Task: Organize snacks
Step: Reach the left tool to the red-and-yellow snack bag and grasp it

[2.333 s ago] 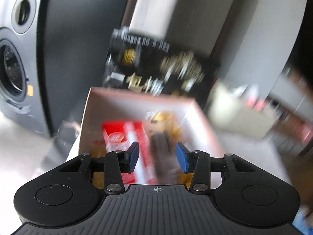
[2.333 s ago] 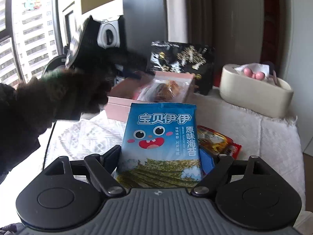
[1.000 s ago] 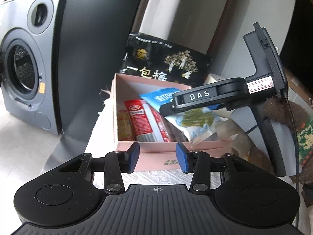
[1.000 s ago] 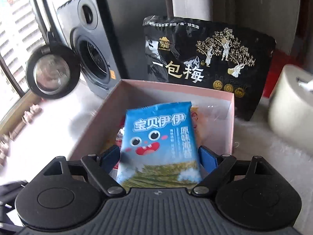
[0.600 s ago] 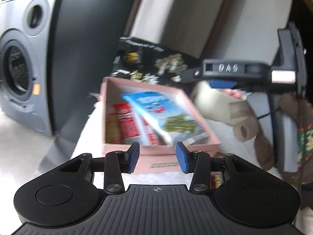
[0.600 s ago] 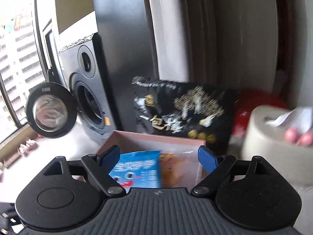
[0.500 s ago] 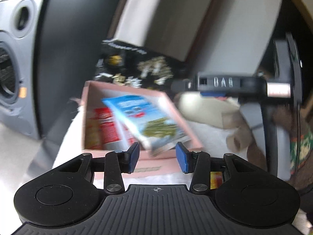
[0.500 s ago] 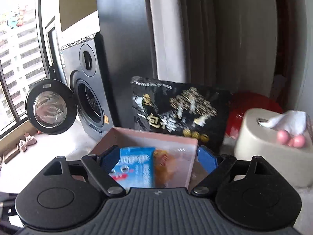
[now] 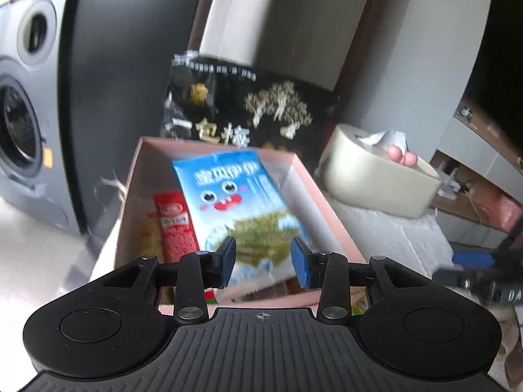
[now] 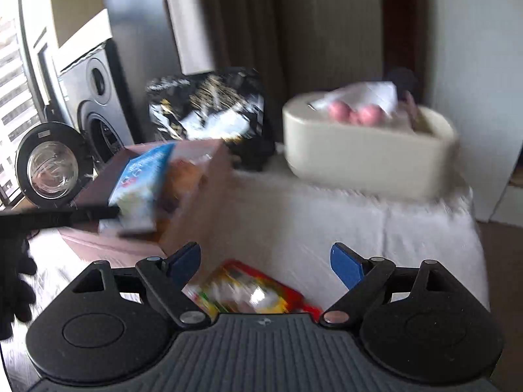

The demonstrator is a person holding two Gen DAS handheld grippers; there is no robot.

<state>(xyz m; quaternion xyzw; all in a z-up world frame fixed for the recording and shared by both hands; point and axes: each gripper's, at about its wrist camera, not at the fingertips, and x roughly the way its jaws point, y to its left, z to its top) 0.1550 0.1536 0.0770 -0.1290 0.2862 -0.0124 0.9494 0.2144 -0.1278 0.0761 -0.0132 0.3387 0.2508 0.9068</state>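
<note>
Left gripper (image 9: 263, 258): jaws closing, nothing pinched; blue seaweed packet (image 9: 240, 202) lies beyond them, leaning in the pink box (image 9: 327, 205). Right gripper (image 10: 266, 261): jaws spread wide, empty, above a red-and-yellow snack packet (image 10: 251, 294) on the white cloth (image 10: 376, 225). Open cloth right of the box. Black bag (image 9: 248, 114) behind the box; beige tissue holder (image 10: 366, 156) near the far edge. Washing machine (image 9: 23, 114) at left.

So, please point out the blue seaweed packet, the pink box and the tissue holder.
blue seaweed packet (image 9: 235, 196): left wrist view, cartoon face.
pink box (image 9: 322, 202): left wrist view, right rim.
tissue holder (image 10: 366, 153): right wrist view, front wall.
</note>
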